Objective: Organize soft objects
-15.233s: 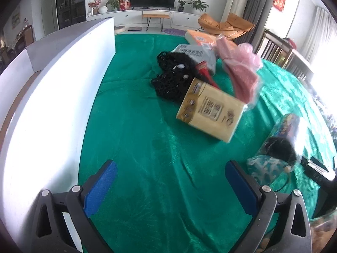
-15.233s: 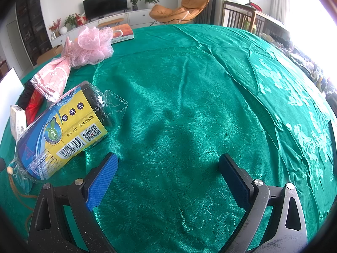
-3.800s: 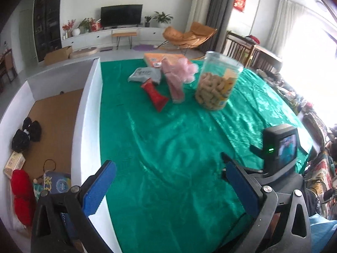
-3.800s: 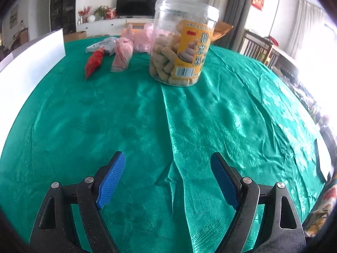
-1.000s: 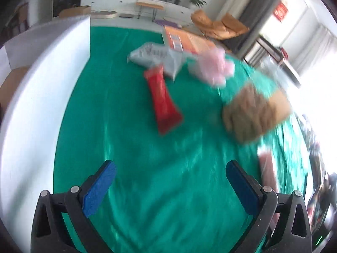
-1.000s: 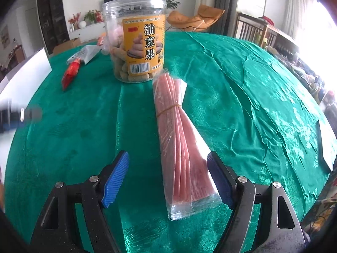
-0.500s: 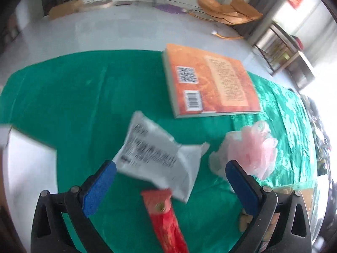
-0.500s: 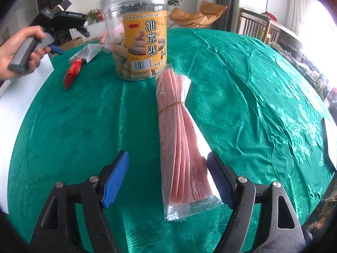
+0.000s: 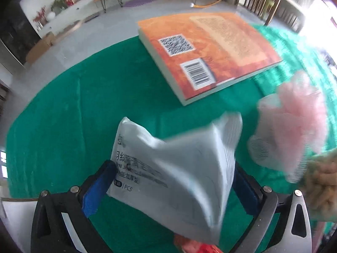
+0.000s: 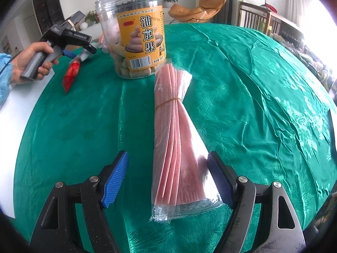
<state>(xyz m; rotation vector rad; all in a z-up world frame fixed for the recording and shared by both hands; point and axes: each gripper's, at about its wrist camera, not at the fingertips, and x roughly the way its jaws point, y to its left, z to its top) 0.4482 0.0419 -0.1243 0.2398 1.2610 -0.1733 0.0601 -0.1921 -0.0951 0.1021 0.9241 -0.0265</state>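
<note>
My left gripper (image 9: pixel 174 187) has its jaws on either side of a soft grey-white packet (image 9: pixel 177 175) with printed text; the packet looks lifted and blurred, and I cannot tell whether the pads press it. A pink mesh sponge (image 9: pixel 294 124) lies to its right. A red pouch (image 9: pixel 195 246) shows below it. My right gripper (image 10: pixel 168 181) is open, its jaws either side of a pink bundle in clear wrap (image 10: pixel 177 147) lying on the green cloth. The left gripper (image 10: pixel 69 40) also shows in the right wrist view, over the red pouch (image 10: pixel 72 74).
An orange book (image 9: pixel 210 48) lies at the table's far edge. A clear jar of snacks (image 10: pixel 140 40) stands behind the pink bundle. A white box wall (image 10: pixel 19 109) runs along the left. Green cloth (image 10: pixel 252 105) covers the table.
My left gripper moved forward and down onto the grey-white packet, which now sits between its jaws and looks raised. The right gripper and the pink bundle have hardly moved.
</note>
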